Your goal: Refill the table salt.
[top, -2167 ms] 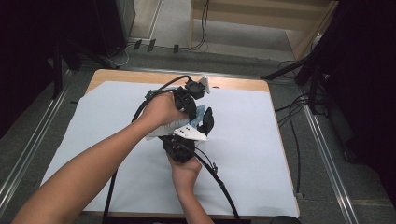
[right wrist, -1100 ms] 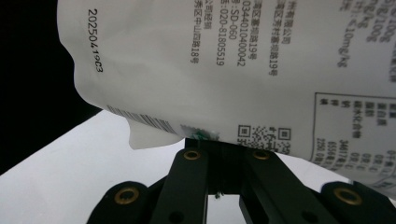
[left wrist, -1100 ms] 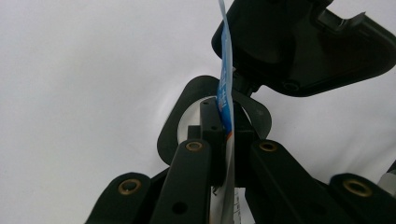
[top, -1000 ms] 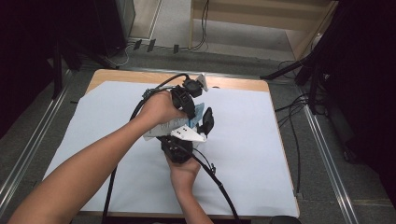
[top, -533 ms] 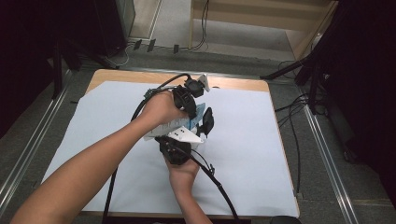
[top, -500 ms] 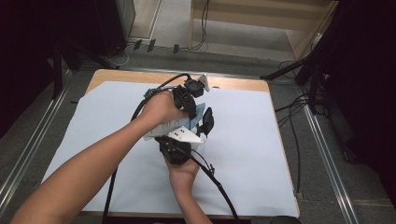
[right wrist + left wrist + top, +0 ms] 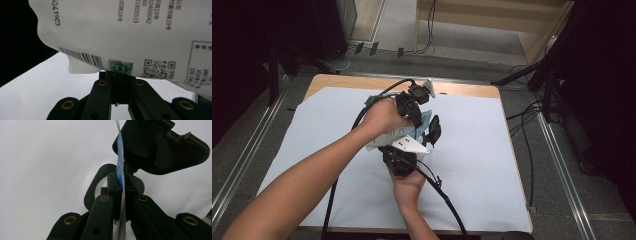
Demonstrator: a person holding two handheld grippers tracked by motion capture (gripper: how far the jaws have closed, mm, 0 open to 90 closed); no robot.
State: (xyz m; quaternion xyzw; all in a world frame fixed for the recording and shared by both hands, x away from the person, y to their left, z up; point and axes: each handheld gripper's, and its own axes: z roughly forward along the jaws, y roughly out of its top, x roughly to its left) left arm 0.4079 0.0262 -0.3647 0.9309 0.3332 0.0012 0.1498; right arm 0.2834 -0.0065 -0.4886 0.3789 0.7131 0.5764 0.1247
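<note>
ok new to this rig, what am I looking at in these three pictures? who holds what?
No robot here: a person holds a hand-held gripper in each hand, working over a table covered with a white sheet. The high view looks down from above the person's side; the forearms come in from the bottom. The left hand-held gripper and the right hand-held gripper meet at mid-table on a white printed packet. The other two pictures come from cameras riding on each gripper, looking along its black jaws. In the left gripper view the jaws are shut on the packet's thin blue-and-white edge. In the right gripper view the jaws are shut on the packet's lower edge, below its barcode and QR code.
</note>
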